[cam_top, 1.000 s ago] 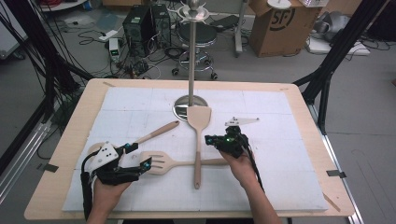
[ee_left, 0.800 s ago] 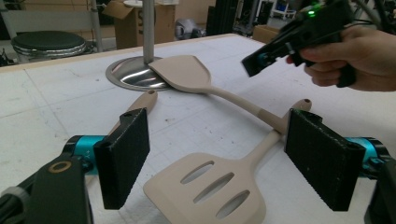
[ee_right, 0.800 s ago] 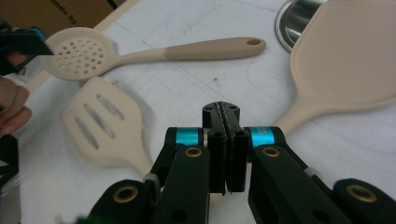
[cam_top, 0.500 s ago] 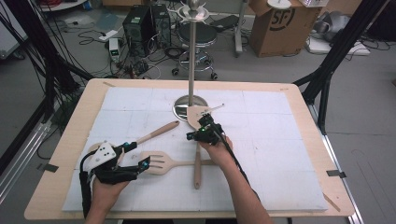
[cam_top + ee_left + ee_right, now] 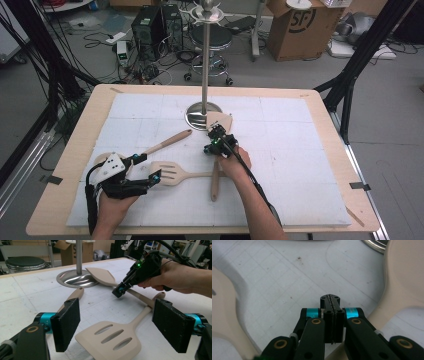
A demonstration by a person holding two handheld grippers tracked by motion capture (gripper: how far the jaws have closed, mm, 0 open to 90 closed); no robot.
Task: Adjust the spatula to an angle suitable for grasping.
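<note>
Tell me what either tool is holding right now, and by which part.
Nothing: the right tool is shut empty; the left tool is open around the slotted spatula.

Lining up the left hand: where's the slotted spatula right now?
In the high view the slotted spatula lies front-centre on the white mat, head just ahead of the open left gripper.

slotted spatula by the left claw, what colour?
Pale beige slotted spatula, plain, no pattern; clearest in the left gripper view.
</note>
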